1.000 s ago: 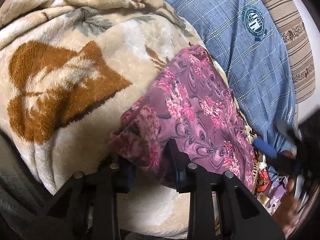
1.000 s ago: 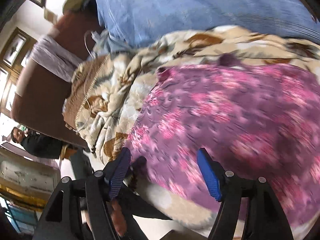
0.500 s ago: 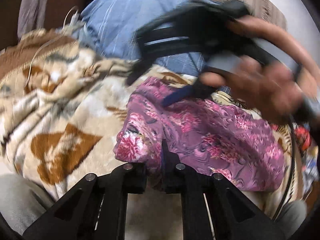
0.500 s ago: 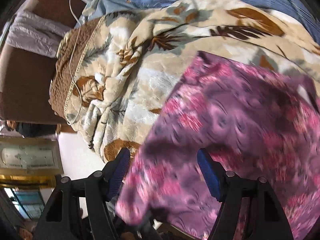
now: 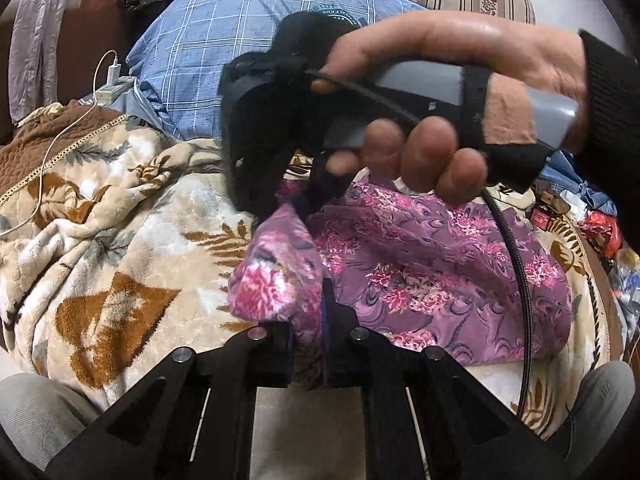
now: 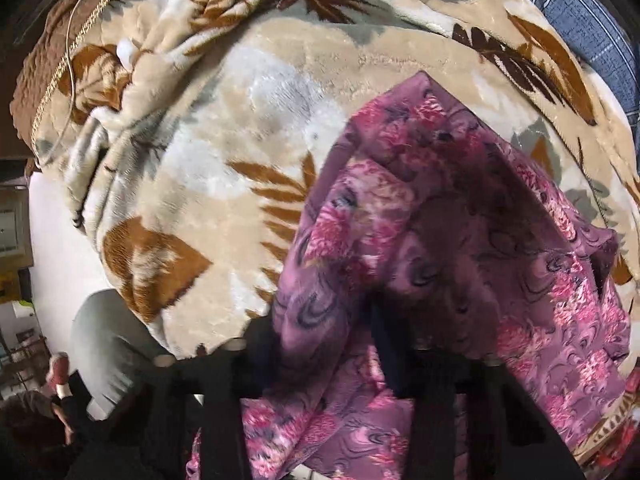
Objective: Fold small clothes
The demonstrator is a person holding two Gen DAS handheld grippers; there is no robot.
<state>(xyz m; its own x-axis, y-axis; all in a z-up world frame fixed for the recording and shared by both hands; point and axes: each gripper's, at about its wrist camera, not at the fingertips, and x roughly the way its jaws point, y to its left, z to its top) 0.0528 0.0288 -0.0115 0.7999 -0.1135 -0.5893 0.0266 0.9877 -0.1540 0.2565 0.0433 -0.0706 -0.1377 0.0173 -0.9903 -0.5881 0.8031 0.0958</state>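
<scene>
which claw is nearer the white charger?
Right. Seen from the left wrist, the right claw is at the cloth's far corner, nearer the charger; the left claw grips the near corner.

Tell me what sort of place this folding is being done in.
Most likely a bedroom at home, on a bed or a couch. The purple floral garment lies on a plush leaf-print blanket, a blue plaid pillow sits behind it, and a white charger cable trails across the bedding.

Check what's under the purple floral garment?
The purple floral garment lies on the beige leaf-print blanket, which shows around its edges. Whatever sits directly beneath its middle is covered. The left gripper pinches its near corner.
</scene>
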